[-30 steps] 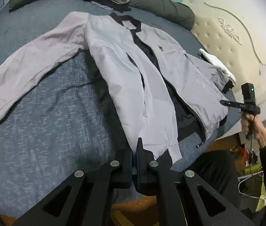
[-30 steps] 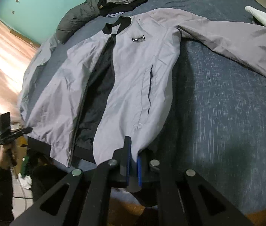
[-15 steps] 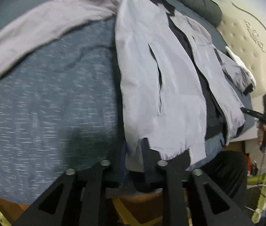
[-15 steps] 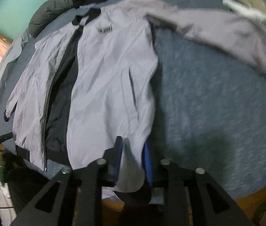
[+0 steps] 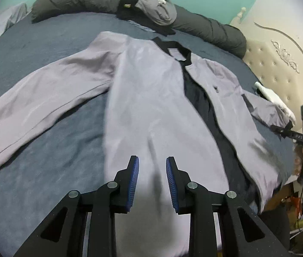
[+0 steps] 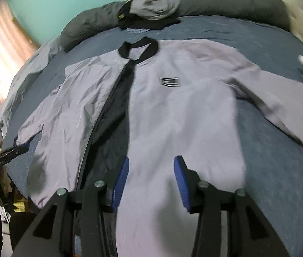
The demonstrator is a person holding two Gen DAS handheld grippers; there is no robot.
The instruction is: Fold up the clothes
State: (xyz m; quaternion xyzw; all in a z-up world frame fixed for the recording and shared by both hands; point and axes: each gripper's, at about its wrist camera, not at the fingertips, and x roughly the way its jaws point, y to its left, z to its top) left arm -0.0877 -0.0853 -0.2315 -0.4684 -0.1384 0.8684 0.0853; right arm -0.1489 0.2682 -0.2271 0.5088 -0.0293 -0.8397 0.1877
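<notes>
Lying front-up on the dark blue heathered bedspread (image 5: 33, 184) is a light grey zip-up jacket with a black collar and black lining (image 5: 151, 107), pretty much spread flat. Its zipper is left undone, so a dark strip of lining is seen down the middle, and a small dark rectangular chest badge (image 6: 169, 82) shows best in the right wrist view. One sleeve is stretched out to each side across the bed.

The left gripper with black arms and blue ribbed pads (image 5: 152, 171) is held just above the hem end of one front panel. Its jaws are opening and only narrowly parted; grey fabric is seen in the gap below them, but nothing is pinched by the pads. The right gripper (image 6: 151, 173), same build, is hung over the hem end of the other front panel, jaws opening and spread a bit wider, also with cloth underneath and nothing clamped.

At the far end of the bed a long dark grey rolled duvet (image 5: 211, 30) is laid across, with a bundle of crumpled grey and black clothes (image 5: 151, 10) piled on it. A cream tufted headboard (image 5: 279, 68) is visible at the right edge of the left wrist view. Both shots are a bit motion-blurred, fwiw.
</notes>
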